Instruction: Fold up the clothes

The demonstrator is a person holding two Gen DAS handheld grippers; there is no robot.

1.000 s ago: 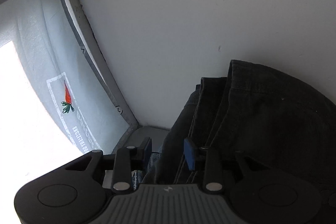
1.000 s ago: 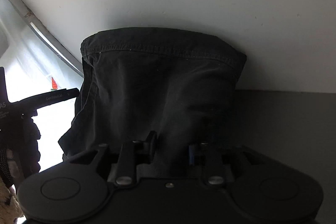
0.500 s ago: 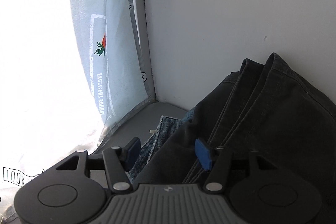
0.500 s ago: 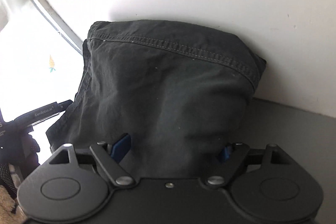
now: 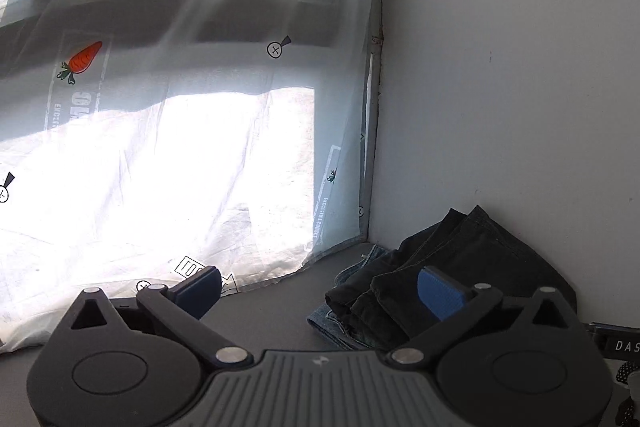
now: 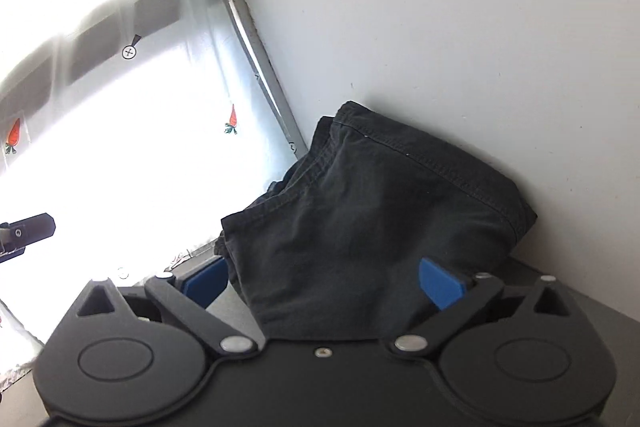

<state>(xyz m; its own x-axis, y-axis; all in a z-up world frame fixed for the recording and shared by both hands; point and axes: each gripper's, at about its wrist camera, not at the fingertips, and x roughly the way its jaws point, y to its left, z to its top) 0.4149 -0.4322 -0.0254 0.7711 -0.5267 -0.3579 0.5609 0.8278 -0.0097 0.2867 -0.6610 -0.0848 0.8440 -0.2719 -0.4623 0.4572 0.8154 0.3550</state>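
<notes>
A folded black garment lies in the corner against the white wall, on top of folded blue jeans. In the left wrist view the black garment sits at the right. My left gripper is open and empty, pulled back to the left of the pile. My right gripper is open, its blue pads either side of the garment's near edge, not pinching it.
A white wall stands right behind the pile. A sunlit printed curtain hangs to the left, down to the grey tabletop. The left gripper's tip shows at the left of the right wrist view.
Both grippers opened and let go of the black garment. The left gripper backed away and swung left toward the curtain. The right gripper drew back slightly.
</notes>
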